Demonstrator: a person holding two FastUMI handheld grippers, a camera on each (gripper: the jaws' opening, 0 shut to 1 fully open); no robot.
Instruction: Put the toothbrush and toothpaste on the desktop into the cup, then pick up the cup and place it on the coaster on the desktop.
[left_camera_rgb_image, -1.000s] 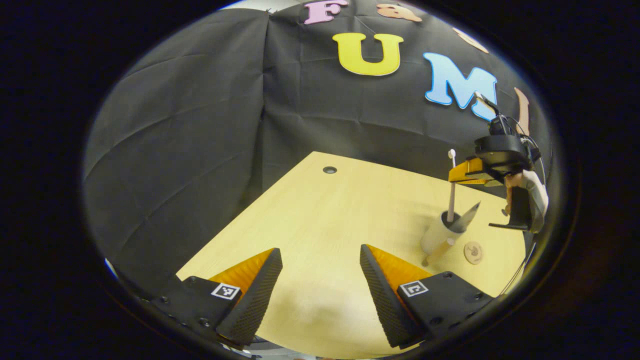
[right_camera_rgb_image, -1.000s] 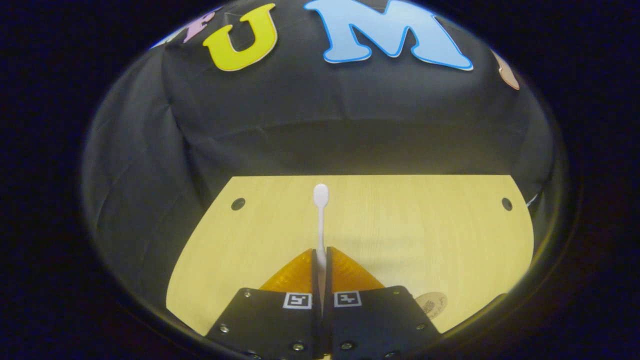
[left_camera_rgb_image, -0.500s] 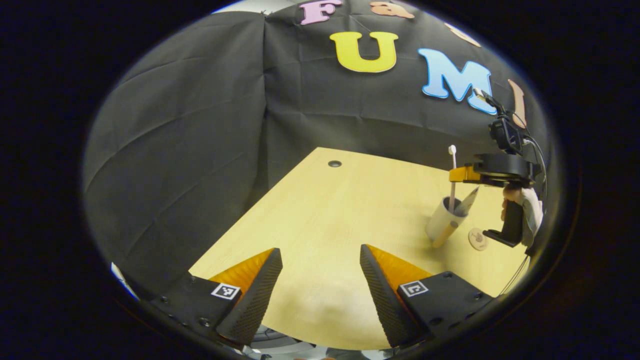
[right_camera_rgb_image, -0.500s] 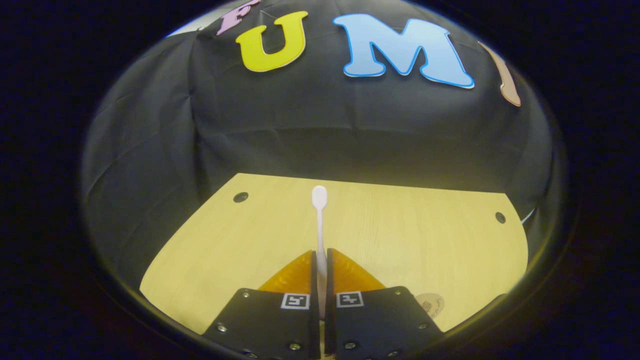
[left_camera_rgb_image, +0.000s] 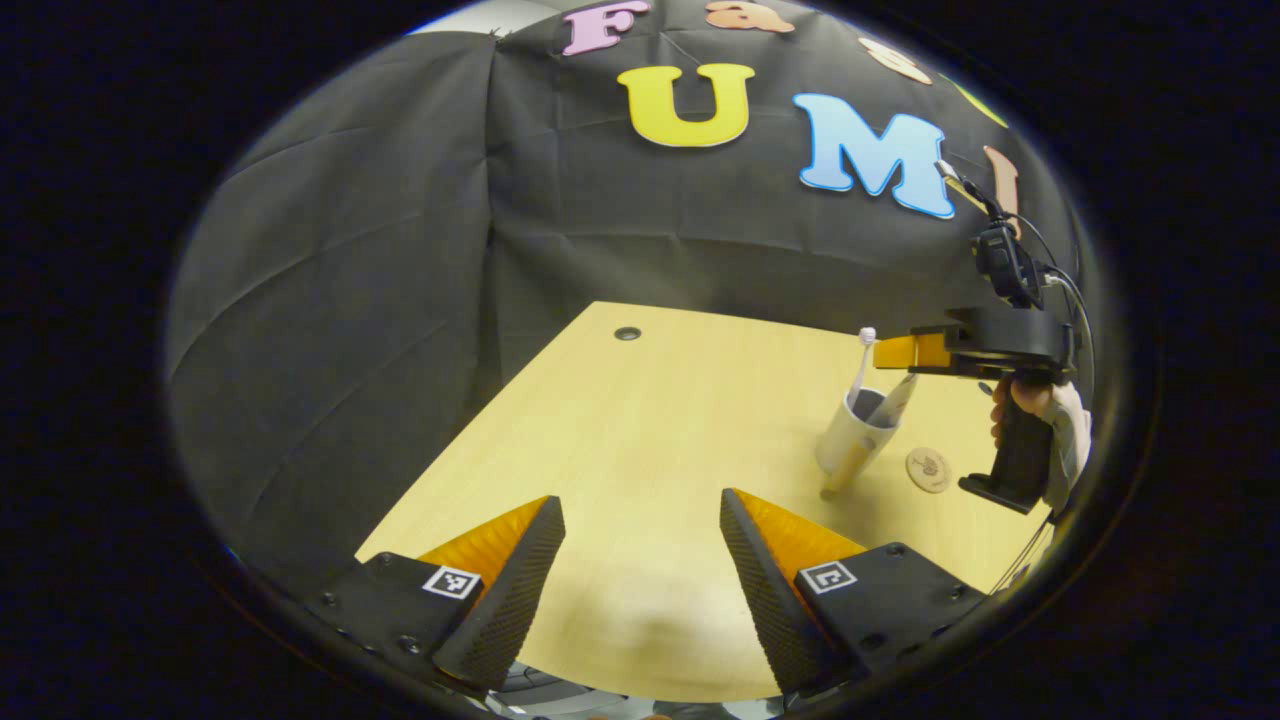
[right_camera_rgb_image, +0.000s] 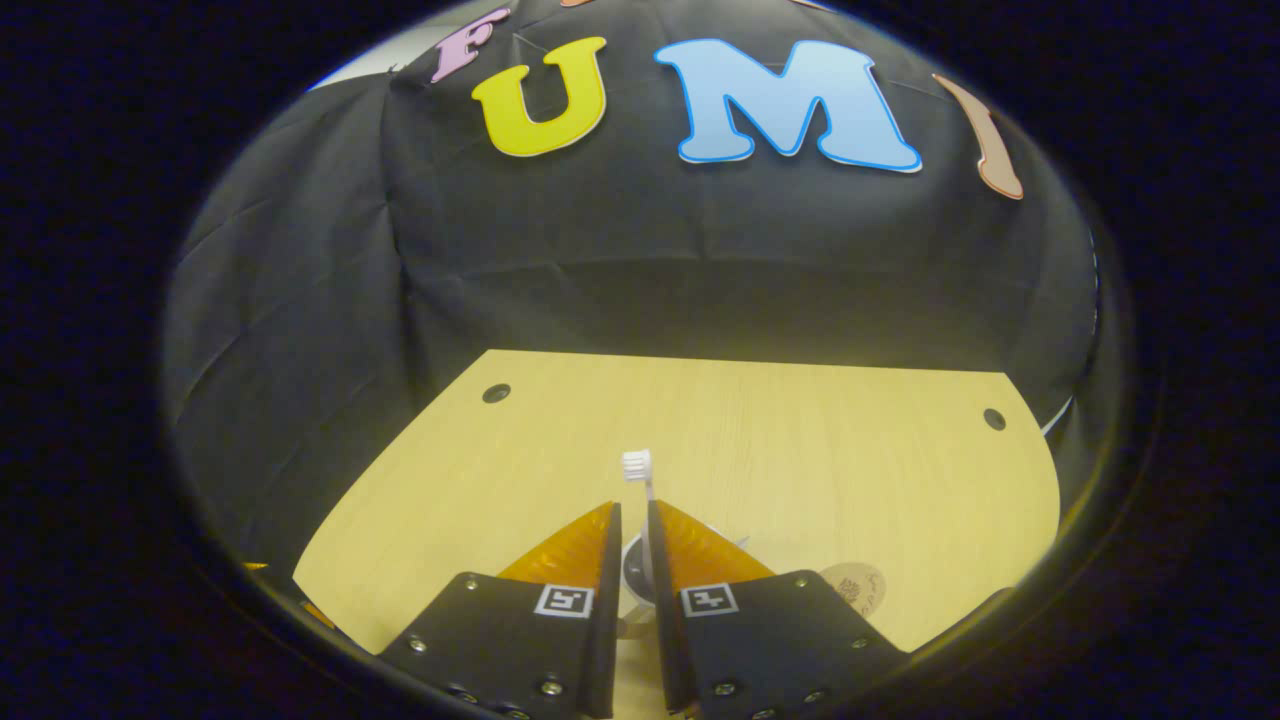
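1. Right hand-held gripper (right_camera_rgb_image: 631, 520) hovers above the cup (left_camera_rgb_image: 852, 440), fingers parted, letting the toothbrush (right_camera_rgb_image: 640, 480) stand inside beside the toothpaste (left_camera_rgb_image: 893, 400).
2. Left hand-held gripper (left_camera_rgb_image: 640, 545) waits wide open over the tabletop (left_camera_rgb_image: 650, 420), empty.
3. Coaster (left_camera_rgb_image: 928, 469) lies just beside the cup, ready for it.

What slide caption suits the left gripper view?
Toothbrush and toothpaste stand in the cup beside the coaster.
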